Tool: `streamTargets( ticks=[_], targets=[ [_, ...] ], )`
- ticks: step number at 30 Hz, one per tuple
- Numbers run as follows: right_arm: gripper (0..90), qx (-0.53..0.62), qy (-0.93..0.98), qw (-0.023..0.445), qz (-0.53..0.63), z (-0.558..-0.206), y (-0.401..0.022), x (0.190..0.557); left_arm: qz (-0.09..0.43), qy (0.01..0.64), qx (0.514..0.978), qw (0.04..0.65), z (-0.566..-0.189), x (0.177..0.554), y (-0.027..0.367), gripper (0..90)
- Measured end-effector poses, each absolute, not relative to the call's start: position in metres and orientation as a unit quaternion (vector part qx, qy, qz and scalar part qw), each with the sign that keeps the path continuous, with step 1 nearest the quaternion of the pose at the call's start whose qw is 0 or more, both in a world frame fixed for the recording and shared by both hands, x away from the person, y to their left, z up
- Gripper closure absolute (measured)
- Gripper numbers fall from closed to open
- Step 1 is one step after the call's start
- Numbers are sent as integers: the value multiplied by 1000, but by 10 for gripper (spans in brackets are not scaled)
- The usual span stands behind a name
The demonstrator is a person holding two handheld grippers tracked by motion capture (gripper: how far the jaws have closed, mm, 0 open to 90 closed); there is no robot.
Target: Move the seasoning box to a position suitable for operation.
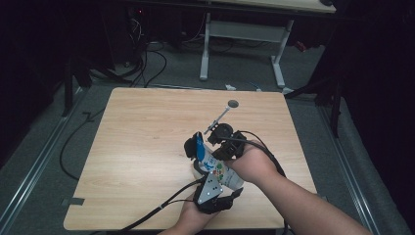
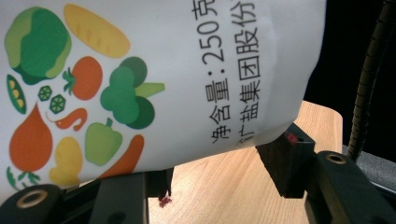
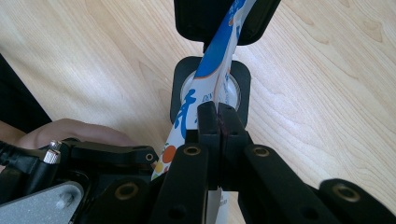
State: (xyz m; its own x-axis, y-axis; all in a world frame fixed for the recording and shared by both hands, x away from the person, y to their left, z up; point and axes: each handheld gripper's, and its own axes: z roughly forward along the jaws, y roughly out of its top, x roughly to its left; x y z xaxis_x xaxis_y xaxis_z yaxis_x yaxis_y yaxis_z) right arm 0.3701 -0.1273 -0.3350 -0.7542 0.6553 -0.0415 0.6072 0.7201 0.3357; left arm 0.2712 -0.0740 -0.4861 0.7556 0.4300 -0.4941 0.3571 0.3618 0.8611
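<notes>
A white pouch (image 1: 221,170) printed with vegetables and black characters (image 2: 154,79) is held over the wooden table (image 1: 147,147). My left gripper (image 1: 213,188) is shut on its body, a black pad (image 2: 286,156) pressing each side. My right gripper (image 3: 218,119) is shut on the pouch's blue and white top edge (image 3: 219,51). That edge runs on into a black clip-like piece (image 3: 187,18). In the high view my right gripper (image 1: 209,147) reaches in from the right to the pouch's blue top (image 1: 199,144).
Under the pouch top sits a black square holder (image 3: 180,88) with a round white inside. A thin rod with a small grey disc (image 1: 233,104) points away from the right gripper. A white desk frame (image 1: 242,34) and cables lie on the floor beyond the table.
</notes>
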Motion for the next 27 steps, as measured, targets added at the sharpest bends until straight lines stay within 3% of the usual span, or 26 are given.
streamTargets(
  ticks=[27],
  targets=[
    [900, 341, 924, 80, 157, -335, -128, 370, 26, 347, 566, 747, -486, 272, -75, 495]
  ],
)
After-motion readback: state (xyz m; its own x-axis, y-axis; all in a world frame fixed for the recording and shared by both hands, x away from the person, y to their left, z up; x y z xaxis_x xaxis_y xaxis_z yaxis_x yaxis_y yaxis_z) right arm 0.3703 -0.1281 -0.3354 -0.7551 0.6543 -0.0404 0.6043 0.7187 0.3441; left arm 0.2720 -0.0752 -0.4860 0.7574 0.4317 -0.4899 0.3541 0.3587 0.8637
